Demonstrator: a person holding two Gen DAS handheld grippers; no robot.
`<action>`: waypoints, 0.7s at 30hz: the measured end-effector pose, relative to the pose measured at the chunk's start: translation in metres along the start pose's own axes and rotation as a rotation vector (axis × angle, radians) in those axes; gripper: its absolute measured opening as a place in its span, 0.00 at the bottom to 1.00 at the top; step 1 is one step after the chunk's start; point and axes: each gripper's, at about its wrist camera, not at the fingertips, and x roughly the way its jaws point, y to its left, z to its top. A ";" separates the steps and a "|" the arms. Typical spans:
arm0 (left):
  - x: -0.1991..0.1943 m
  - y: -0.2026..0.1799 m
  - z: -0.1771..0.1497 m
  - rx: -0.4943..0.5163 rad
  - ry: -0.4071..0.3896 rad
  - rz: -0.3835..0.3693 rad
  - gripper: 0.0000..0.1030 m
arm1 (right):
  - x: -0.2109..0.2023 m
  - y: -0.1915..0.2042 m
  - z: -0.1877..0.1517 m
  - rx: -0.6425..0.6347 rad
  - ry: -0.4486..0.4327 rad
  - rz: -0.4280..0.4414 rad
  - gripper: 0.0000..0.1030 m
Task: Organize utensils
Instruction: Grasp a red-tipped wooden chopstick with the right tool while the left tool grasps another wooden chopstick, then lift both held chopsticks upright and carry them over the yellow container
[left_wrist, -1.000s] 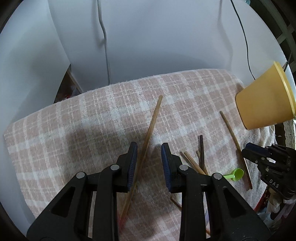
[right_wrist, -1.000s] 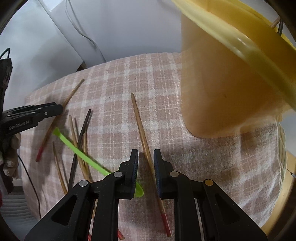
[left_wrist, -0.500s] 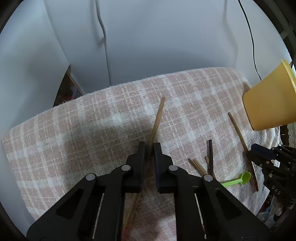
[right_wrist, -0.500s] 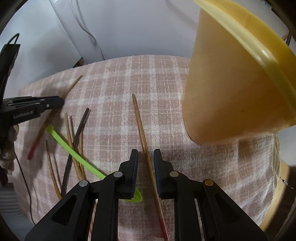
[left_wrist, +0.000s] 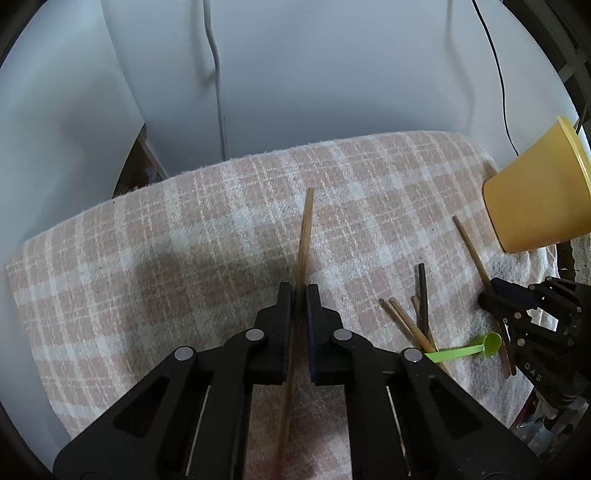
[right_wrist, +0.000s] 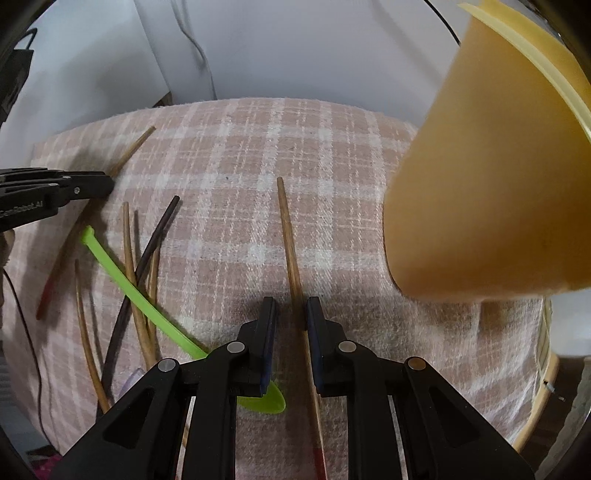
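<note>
Pink-and-white check all over the cloth (left_wrist: 207, 258), a soft faded plaid. Pale brown wood on the long chopstick (left_wrist: 303, 236), and the same warm brown on the other chopstick (right_wrist: 290, 251), which ends in a red tip low down. One stick in the loose bundle (right_wrist: 140, 280) runs near-black among tan ones. Bright lime green for the spoon (right_wrist: 147, 295). Mustard yellow on the cup (right_wrist: 480, 177), with a paler rim. Both grippers are black with dark blue pads (right_wrist: 269, 332). White wall (left_wrist: 332, 74) behind.
</note>
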 end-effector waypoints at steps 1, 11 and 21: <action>0.000 0.001 0.000 -0.005 0.000 -0.001 0.04 | 0.001 0.002 0.000 -0.009 0.000 0.001 0.10; -0.025 0.013 -0.011 -0.069 -0.030 0.006 0.04 | -0.009 0.015 0.005 -0.070 -0.016 0.070 0.05; -0.065 0.013 -0.027 -0.131 -0.088 0.014 0.03 | -0.046 0.028 0.018 -0.068 -0.063 0.174 0.05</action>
